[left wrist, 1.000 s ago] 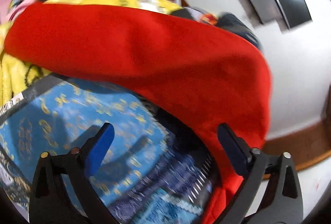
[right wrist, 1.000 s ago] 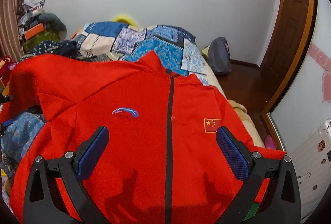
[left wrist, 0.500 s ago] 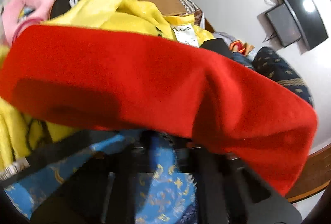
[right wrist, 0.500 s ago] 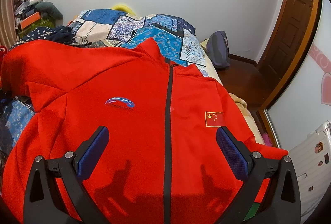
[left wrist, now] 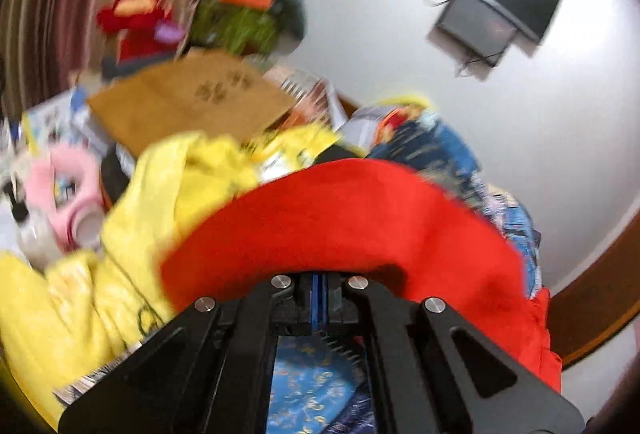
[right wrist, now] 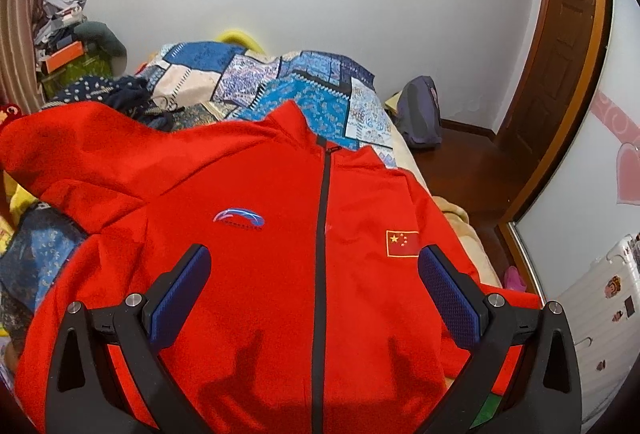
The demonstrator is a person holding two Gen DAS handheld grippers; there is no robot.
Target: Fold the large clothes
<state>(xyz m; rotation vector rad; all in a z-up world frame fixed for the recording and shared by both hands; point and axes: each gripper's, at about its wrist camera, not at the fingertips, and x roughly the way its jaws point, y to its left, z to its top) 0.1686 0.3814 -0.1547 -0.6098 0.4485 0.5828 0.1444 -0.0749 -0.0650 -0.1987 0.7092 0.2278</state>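
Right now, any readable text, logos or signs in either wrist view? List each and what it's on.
No legible words in either view.
Blue swoosh logo on the red zip-up jacket: the lettering under it is too small to read.
Red flag patch with yellow stars on the jacket's other chest side: a sign, no text.
Paw-print cutouts on the brown board: blurred, no text.
Stickers on the white suitcase: unreadable.

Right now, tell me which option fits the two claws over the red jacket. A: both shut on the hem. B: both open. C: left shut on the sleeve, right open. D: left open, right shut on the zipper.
C: the left claw has its blue pads pressed together at the edge of the red jacket's sleeve, while the right claw hovers with its jaws wide apart.
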